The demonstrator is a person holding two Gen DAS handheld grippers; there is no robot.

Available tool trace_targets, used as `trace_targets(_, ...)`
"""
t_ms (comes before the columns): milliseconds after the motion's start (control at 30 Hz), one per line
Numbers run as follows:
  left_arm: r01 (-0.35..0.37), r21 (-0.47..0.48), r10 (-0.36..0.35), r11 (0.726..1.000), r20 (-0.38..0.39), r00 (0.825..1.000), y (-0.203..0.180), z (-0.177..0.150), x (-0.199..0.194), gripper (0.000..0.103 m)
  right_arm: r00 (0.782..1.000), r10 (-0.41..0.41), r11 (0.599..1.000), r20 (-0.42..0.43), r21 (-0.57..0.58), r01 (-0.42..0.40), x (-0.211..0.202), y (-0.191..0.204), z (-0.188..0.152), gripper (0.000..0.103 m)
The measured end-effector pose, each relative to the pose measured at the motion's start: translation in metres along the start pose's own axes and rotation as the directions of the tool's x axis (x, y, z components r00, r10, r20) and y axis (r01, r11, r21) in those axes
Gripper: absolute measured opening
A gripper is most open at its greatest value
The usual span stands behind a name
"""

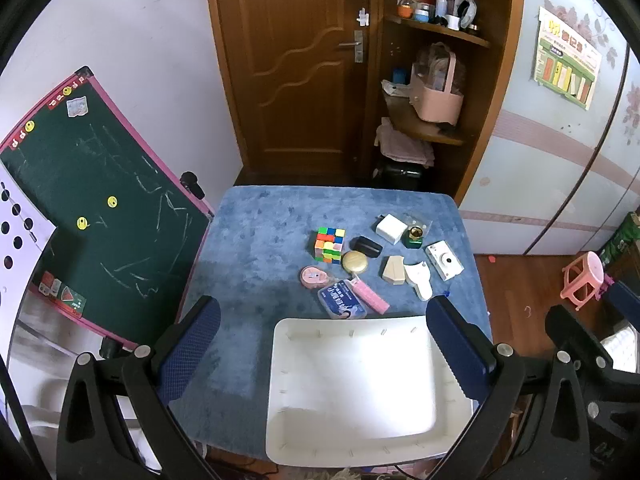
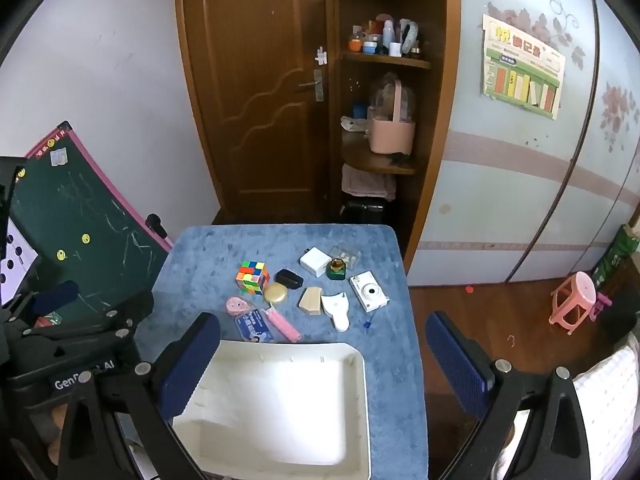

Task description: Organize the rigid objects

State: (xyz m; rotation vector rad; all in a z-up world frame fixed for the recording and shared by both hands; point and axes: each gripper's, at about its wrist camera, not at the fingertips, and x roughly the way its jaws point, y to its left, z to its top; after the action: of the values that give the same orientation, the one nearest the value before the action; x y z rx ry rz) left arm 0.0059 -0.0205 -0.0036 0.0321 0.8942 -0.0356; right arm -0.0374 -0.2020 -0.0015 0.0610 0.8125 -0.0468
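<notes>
A white tray [image 1: 276, 360] sits empty at the near edge of the blue-covered table [image 1: 256, 232]; it also shows in the right wrist view [image 2: 360, 384]. Behind it lie several small objects: a colour cube [image 1: 329, 245], a gold round compact [image 1: 354, 261], a white toy camera [image 1: 444, 260], a white charger [image 1: 391, 229], a pink bar [image 1: 373, 299] and a blue pack [image 1: 342, 301]. My left gripper [image 1: 322, 344] is open and empty above the tray. My right gripper [image 2: 322, 360] is open and empty over the tray's right side.
A green chalkboard [image 1: 100, 216] with a pink frame leans at the table's left. A wooden door [image 1: 296, 64] and shelves [image 1: 432, 132] stand behind. A pink stool [image 1: 582, 278] stands on the wooden floor at the right.
</notes>
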Motion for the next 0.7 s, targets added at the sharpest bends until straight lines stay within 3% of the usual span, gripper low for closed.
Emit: trace_targets(700,0.0,0.001,0.0,1.0,-0.008,1.0,0.0104,-0.0018,-0.0019,0.102,1.0,-0.025,1.0,-0.003,0.014,0.025,-0.0021,0.0081,-0.0089,0.103)
